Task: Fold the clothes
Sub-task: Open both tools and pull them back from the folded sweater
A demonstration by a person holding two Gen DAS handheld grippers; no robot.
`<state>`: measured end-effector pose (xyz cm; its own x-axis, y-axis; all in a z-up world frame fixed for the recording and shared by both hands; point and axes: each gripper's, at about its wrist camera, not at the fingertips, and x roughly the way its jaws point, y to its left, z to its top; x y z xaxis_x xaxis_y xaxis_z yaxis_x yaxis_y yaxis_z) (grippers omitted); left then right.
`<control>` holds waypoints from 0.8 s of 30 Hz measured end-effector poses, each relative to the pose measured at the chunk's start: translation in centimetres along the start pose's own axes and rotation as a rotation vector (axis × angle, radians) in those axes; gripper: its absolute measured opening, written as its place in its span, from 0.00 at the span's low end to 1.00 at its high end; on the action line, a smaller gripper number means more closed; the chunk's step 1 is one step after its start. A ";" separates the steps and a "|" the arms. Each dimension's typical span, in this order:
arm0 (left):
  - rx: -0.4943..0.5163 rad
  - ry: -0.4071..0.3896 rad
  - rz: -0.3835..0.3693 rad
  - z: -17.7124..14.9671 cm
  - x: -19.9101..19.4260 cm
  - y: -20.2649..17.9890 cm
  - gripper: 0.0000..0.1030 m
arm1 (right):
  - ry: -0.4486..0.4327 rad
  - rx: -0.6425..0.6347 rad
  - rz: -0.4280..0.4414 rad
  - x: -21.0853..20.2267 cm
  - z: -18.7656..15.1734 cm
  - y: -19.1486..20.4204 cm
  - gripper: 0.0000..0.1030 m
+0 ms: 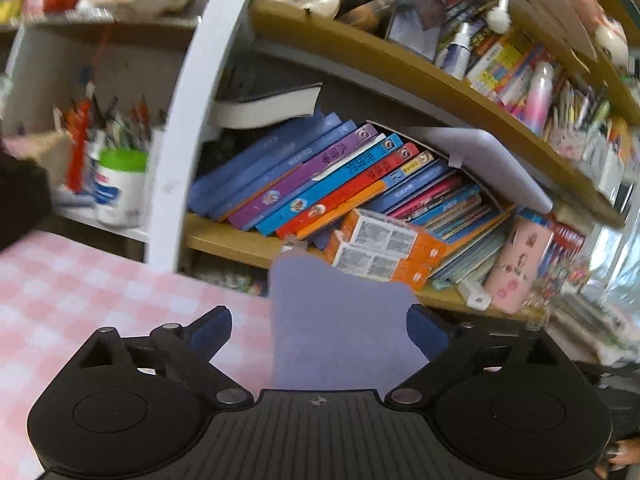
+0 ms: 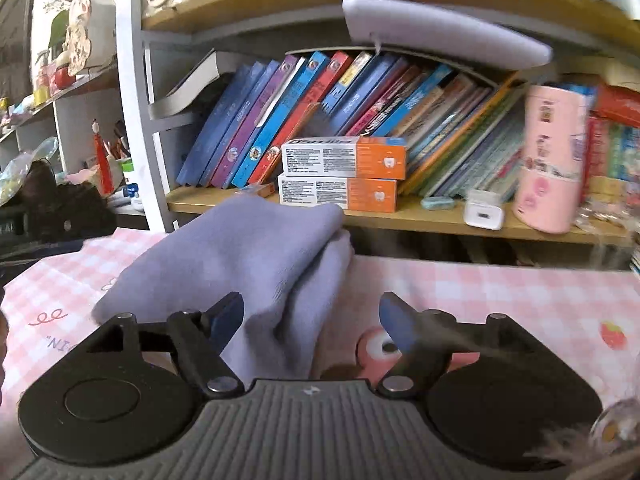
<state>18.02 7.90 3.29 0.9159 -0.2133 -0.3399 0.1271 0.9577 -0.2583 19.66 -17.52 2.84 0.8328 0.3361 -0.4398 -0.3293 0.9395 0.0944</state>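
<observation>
A lavender-blue garment (image 2: 256, 264) lies bunched and partly folded on the pink checked tablecloth (image 2: 500, 300). My right gripper (image 2: 312, 316) is open, its blue-padded fingers (image 2: 226, 316) wide apart, with the near end of the garment lying between them. In the left wrist view the same garment (image 1: 336, 328) fills the gap between the fingers of my left gripper (image 1: 320, 332), which is also open and wide. The cloth rises as a flat sheet in front of the camera and hides what is behind it.
A bookshelf (image 2: 400, 220) stands right behind the table, with slanted books (image 2: 320, 112), two orange and white boxes (image 2: 340, 176), a pink cylinder (image 2: 552, 160) and a white charger (image 2: 482, 212). A cup of pens (image 1: 120, 184) sits at the left. A dark bag (image 2: 60, 208) lies far left.
</observation>
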 end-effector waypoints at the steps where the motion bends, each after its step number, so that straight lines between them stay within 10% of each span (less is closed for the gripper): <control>1: 0.015 0.011 0.028 -0.5 -0.6 -0.3 0.94 | -0.007 0.005 -0.008 -0.8 -0.5 0.4 0.73; 24: 0.244 0.030 0.142 -6.8 -7.1 -5.2 0.97 | -0.090 -0.091 -0.143 -9.1 -7.2 4.7 0.91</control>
<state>8.23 3.12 0.89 0.9198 -0.0763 -0.3848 0.0900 0.9958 0.0176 7.31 -16.63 0.92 0.9090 0.2082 -0.3610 -0.2403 0.9696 -0.0459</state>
